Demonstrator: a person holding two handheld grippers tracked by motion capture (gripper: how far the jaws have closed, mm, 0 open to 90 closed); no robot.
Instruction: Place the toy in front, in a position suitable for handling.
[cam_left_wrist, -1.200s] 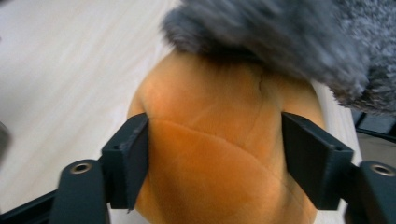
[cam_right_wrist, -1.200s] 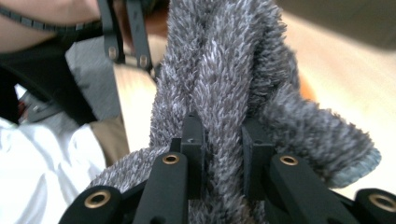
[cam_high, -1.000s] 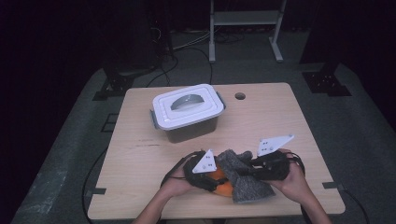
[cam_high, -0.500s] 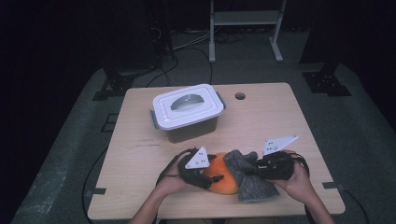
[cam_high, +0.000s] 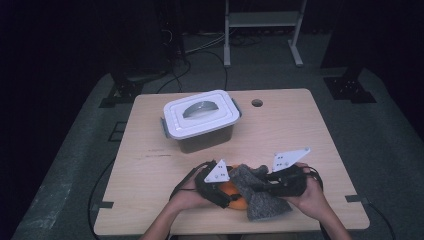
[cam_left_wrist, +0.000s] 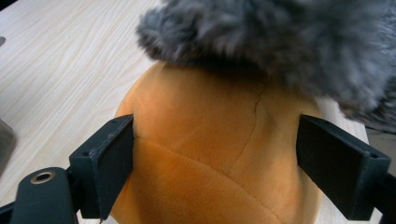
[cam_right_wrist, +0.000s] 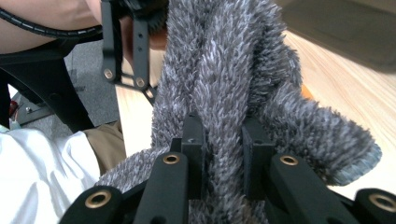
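Observation:
An orange plush toy (cam_left_wrist: 210, 121) lies on the table's near edge, half covered by a grey furry cloth (cam_left_wrist: 280, 42). My left gripper (cam_left_wrist: 215, 158) has its jaws wide around the toy. They have just been opening, and both pads still lie against its sides. From the high view the left gripper (cam_high: 231, 192) comes in from the left onto the orange plush toy (cam_high: 236, 196). My right gripper (cam_right_wrist: 222, 140) is shut on a fold of the grey cloth (cam_right_wrist: 224, 60). It reaches in from the right (cam_high: 260, 183) over the cloth (cam_high: 265, 204).
A lidded white-topped plastic box (cam_high: 200, 117) stands at the middle back of the wooden table (cam_high: 300, 130). A small round hole (cam_high: 257, 103) sits near the far edge. Cables trail off the near left side. A metal stand is on the floor beyond.
The left gripper has shifted slightly to the left and more of the orange toy shows between the two grippers. The right gripper keeps its hold on the grey cloth.

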